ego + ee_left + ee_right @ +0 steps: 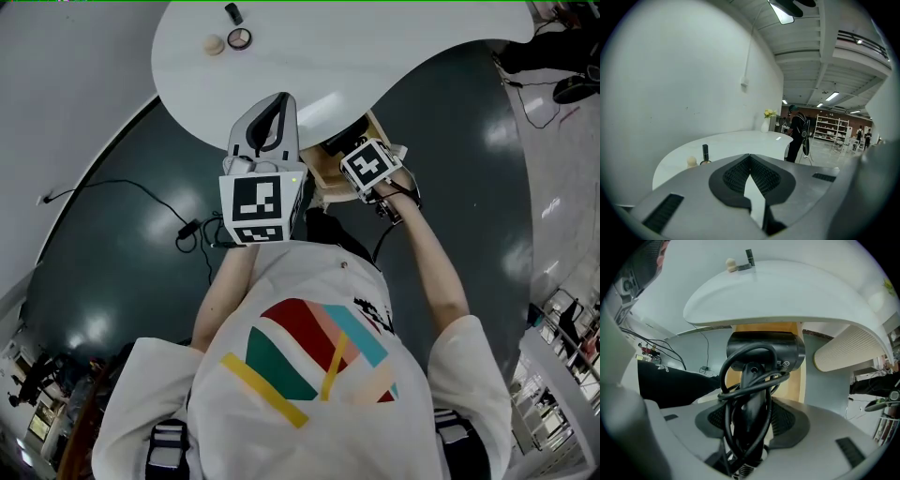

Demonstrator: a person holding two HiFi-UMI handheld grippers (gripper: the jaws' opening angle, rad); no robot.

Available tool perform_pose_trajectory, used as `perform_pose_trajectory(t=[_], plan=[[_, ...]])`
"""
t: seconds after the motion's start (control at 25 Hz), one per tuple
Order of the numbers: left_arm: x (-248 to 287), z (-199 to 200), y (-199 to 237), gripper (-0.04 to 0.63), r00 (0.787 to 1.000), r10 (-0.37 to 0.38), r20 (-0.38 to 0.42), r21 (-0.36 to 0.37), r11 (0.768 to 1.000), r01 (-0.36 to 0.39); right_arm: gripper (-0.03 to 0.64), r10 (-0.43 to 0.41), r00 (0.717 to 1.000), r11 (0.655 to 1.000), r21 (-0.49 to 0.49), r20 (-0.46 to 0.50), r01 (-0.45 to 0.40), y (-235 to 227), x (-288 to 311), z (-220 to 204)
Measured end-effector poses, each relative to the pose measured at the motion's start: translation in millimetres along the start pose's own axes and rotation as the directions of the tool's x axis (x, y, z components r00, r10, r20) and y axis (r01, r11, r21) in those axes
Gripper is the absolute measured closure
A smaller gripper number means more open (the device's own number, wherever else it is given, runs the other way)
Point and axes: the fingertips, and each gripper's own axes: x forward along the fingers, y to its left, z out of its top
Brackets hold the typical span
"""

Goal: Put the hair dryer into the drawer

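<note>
The black hair dryer [761, 352], its cord wound round the handle, hangs between the pads of my right gripper [751, 414], which is shut on the handle and points straight down. Behind the dryer shows the pale wood of the open drawer [794, 383] under the white table [787, 291]. From the head view the drawer [324, 174] pokes out from the table's edge, and the right gripper's marker cube [367, 167] hides the dryer. My left gripper [750, 157] hovers over the table edge, fingertips touching, holding nothing.
A cream sponge [215, 44], a round compact [239, 38] and a black tube [233, 13] lie on the table's far side. A vase of yellow flowers [767, 123] stands at its end. A cable [187, 230] trails over the dark floor.
</note>
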Motion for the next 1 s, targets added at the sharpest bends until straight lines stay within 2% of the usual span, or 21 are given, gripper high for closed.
perform_pose_trajectory(t=[0.16,0.36,0.64,0.84,1.0], plan=[[0,-11,7,0.578,1.000,0.017,-0.019,-0.010,1.000,-0.017,0.396,-0.028,1.000,1.000,-0.014,0.014,0.028,-2,11,12],[-3,-20,11,0.579,0.999,0.032,-0.042,-0.018,0.999,-0.033,0.396,-0.030,0.994,0.995,-0.091,0.105,0.039,4,19,34],[-7,-35,14,0.580,0.997,0.046,-0.069,-0.029,0.998,-0.048,0.396,-0.038,0.979,0.991,-0.117,0.199,0.063,-5,21,44],[-11,-40,14,0.580,0.995,0.053,-0.079,-0.051,0.997,-0.057,0.396,-0.067,0.951,0.987,-0.120,0.301,0.108,-13,17,63],[-10,-48,16,0.578,0.995,0.055,-0.083,-0.057,0.997,-0.060,0.396,-0.072,0.927,0.977,-0.163,0.368,0.140,-8,30,75]])
